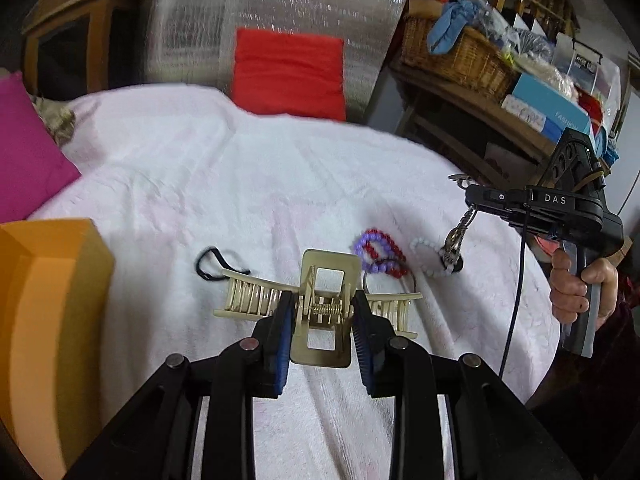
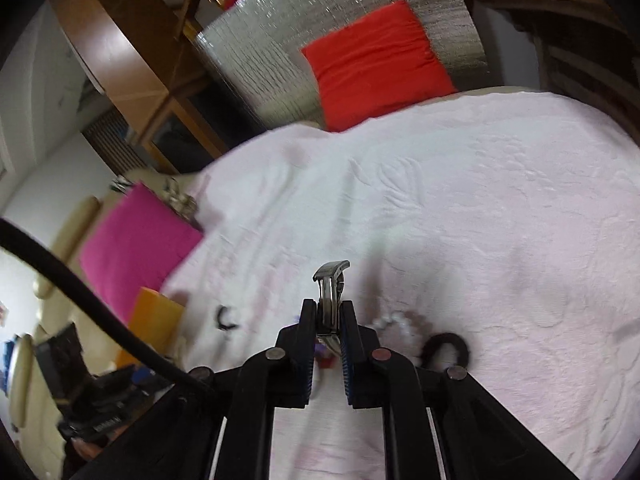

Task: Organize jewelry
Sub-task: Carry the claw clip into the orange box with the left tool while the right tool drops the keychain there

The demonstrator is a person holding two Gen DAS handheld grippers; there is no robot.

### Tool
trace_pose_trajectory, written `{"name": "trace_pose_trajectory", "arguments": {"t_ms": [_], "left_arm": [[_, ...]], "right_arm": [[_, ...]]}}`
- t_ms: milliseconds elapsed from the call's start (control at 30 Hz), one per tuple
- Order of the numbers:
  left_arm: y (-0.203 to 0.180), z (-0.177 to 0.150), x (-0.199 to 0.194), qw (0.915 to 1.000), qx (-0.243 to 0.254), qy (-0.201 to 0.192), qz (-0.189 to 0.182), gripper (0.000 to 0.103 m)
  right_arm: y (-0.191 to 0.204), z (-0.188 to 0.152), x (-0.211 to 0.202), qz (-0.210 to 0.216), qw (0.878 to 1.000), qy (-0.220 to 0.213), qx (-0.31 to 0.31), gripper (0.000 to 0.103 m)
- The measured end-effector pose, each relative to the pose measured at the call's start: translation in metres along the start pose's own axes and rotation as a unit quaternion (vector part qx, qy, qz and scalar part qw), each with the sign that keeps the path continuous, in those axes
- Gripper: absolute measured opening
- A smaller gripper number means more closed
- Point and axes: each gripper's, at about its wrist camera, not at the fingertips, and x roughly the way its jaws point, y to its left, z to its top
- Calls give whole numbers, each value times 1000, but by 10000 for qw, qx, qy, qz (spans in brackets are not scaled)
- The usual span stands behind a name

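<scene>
Left tongs (image 1: 320,320) clench a hair claw (image 1: 320,308), its long axis lying left to right, above the bed (image 1: 200,168); the orange box (image 1: 48,320) is near left. Right tongs (image 2: 327,316) grip a metal chain (image 2: 330,288).

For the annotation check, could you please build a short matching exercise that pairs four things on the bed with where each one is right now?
Things:
1. cream hair claw
2. metal watch band
3. purple and red bead bracelets
4. orange box

Places:
A. lying on the white bedspread
B. clamped in the right gripper
C. at the left edge of the left wrist view
D. clamped in the left gripper

Pairs: 1-D, 2-B, 3-A, 4-C
</scene>
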Motion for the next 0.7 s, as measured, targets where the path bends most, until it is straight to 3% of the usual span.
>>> {"name": "trace_pose_trajectory", "arguments": {"t_ms": [200,400,600,700], "left_arm": [[11,-2,-48,9981,41,-566,252,29],[45,-18,-99,9941,-137,-835,678,29],[104,-41,-148,9830,-551,-867,1525,29],[132,-58,-158,9753,-751,-694,1960,29]], "right_arm": [[51,-1,4,742,9970,-173,-125,13],[126,-10,39,1433,9887,107,-427,13],[204,-31,94,1965,9762,572,-710,13],[242,-52,126,2169,9697,824,-762,13]]}}
